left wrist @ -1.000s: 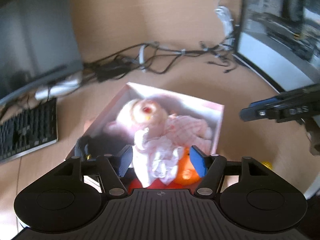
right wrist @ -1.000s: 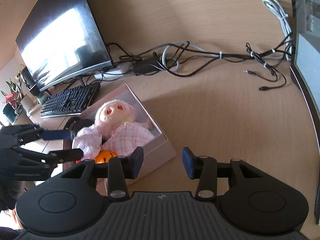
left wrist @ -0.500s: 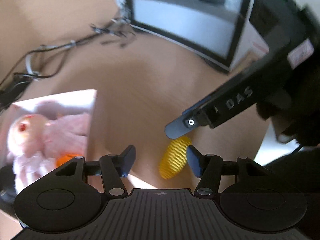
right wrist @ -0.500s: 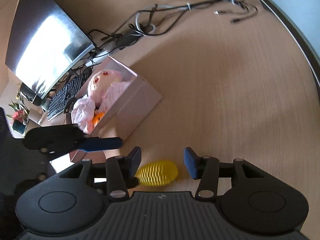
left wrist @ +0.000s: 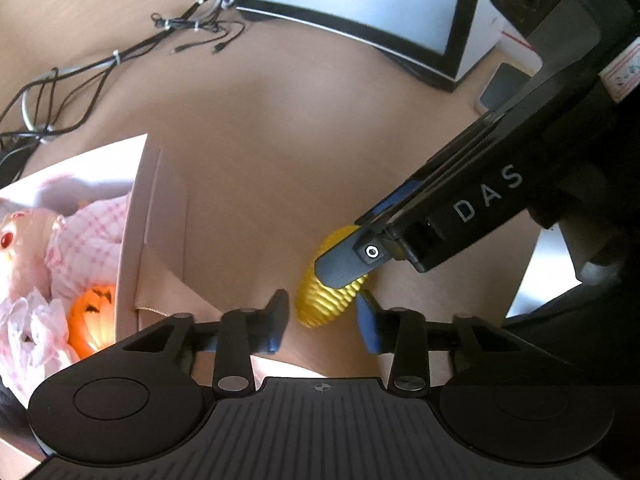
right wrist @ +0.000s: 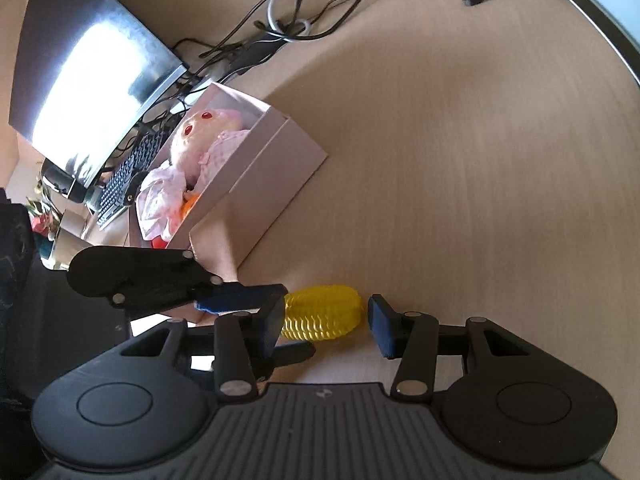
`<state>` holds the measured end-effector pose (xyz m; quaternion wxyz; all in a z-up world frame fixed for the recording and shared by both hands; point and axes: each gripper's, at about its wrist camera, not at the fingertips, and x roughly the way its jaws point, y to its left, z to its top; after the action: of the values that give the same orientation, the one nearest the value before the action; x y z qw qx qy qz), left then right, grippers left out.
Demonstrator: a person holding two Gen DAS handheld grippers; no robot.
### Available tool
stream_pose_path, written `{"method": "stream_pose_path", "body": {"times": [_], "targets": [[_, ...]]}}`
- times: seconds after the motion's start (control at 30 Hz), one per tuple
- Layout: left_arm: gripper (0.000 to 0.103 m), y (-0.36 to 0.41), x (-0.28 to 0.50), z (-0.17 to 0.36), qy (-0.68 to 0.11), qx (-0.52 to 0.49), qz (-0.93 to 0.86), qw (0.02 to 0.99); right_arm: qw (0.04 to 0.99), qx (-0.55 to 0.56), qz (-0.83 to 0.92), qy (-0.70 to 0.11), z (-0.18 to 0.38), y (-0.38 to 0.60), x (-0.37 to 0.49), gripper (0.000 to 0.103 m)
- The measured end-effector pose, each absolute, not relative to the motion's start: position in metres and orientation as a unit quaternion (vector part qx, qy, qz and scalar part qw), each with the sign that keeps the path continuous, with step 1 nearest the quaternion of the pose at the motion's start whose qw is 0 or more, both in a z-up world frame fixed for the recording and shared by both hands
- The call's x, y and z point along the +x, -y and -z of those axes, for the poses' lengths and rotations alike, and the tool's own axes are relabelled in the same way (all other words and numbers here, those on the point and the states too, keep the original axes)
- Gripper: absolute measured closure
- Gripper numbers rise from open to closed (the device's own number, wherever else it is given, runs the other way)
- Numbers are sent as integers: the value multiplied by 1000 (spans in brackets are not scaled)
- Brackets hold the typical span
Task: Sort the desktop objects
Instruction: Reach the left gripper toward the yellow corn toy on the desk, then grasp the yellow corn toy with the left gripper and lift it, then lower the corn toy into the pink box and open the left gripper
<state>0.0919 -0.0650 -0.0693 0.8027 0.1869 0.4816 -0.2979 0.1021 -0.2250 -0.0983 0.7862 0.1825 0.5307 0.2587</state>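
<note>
A yellow ribbed toy (right wrist: 322,312), shaped like a corn cob, lies on its side on the tabletop (right wrist: 480,160), just beside the near corner of an open pink box (right wrist: 276,168). The box holds a pink doll (right wrist: 200,136) and an orange pumpkin toy (left wrist: 92,312). Right tongs (right wrist: 322,322) stand released, fingers spread to either side of the toy's length, not yet pressing it. Left tongs (left wrist: 320,320) are likewise released and straddle the same toy from the other side.

Hazards, as judged: both tongs crowd one small object, so their fingers may collide or clamp each other on closing. The toy is rounded and ribbed; a grip along its long axis could squeeze it out endways or set it rolling toward the tabletop edge. A low, wide sweep toward the box could catch the box wall and shove it into the cables (right wrist: 288,28) and monitor (right wrist: 92,68) behind.
</note>
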Motion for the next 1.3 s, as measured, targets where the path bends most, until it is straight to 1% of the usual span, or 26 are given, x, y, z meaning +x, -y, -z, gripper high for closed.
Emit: {"method": "stream_pose_path", "body": {"times": [0.03,0.17,0.37,0.57,0.8,0.87,0.97,1.0,1.03,1.07,1.3], "targets": [[66,65,92,69,-481,186,298,803,786,180,-261,-531,98,224,102,61],[66,64,94,65,-474,177,290,812,792,167,-264,-525,91,222,104,63],[66,49,95,31,-439,148,256,848,810,155,-285,-489,60,215,114,63],[66,16,88,5,-403,112,188,889,818,127,-345,-442,27,179,131,63],[66,-23,81,3,-397,80,107,908,811,64,-409,-412,16,116,150,63],[66,-31,82,6,-399,66,94,910,809,49,-416,-411,16,106,154,70],[65,-38,82,11,-403,51,81,910,806,29,-425,-410,17,91,159,70],[65,-39,82,12,-405,47,79,910,806,24,-426,-411,18,88,160,70],[61,-41,80,14,-406,43,77,910,805,21,-425,-413,18,87,162,70],[59,-43,79,15,-407,38,76,909,805,17,-425,-414,19,85,163,70],[60,-63,54,9,-408,23,64,910,809,2,-409,-423,16,96,175,70]]}}
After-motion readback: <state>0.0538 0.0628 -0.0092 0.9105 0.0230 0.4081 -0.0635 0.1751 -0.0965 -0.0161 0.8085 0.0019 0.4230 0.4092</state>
